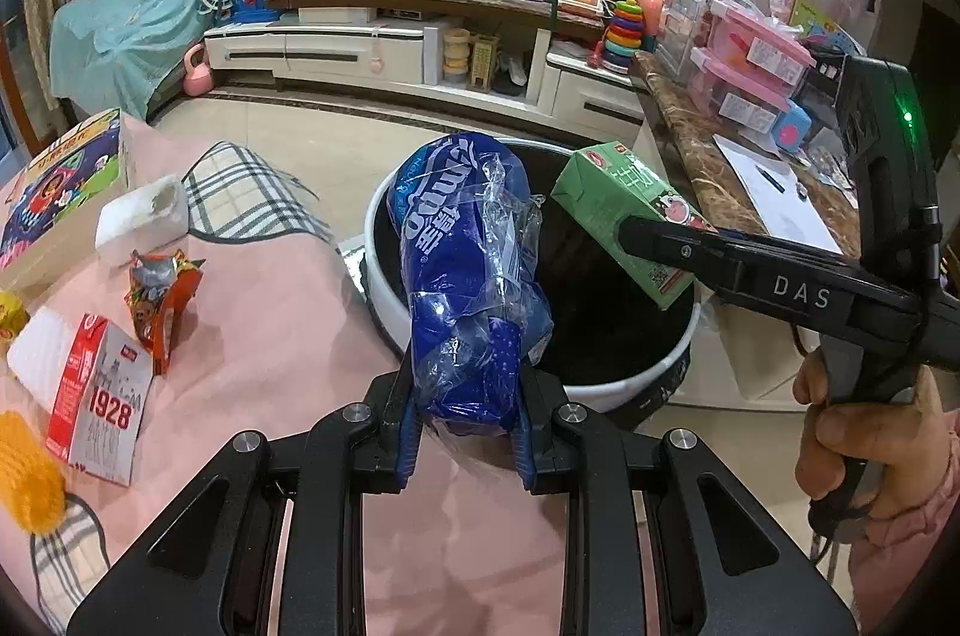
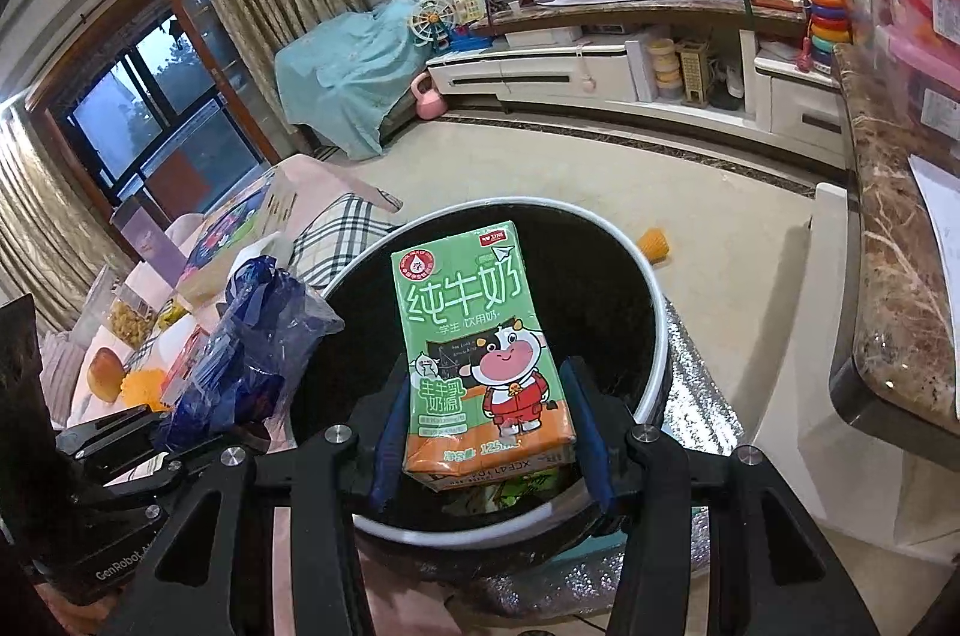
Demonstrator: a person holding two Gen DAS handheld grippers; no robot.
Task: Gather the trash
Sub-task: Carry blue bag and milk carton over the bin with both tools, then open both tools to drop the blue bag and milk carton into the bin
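Note:
My left gripper (image 1: 465, 432) is shut on a crumpled blue plastic wrapper (image 1: 465, 270) and holds it above the near rim of a round white bin with a black liner (image 1: 636, 381). My right gripper (image 2: 489, 450) is shut on a green milk carton (image 2: 480, 354) and holds it over the open bin (image 2: 657, 318). The carton (image 1: 624, 210) and the right gripper's fingers (image 1: 690, 252) also show in the left wrist view, over the bin's right side. The wrapper (image 2: 246, 354) shows at the left of the right wrist view.
On the pink cloth (image 1: 270, 324) left of the bin lie a red and white carton (image 1: 99, 396), an orange snack wrapper (image 1: 162, 300), a white foam block (image 1: 141, 216) and a colourful box (image 1: 60, 192). A marble counter (image 1: 708, 156) stands right of the bin.

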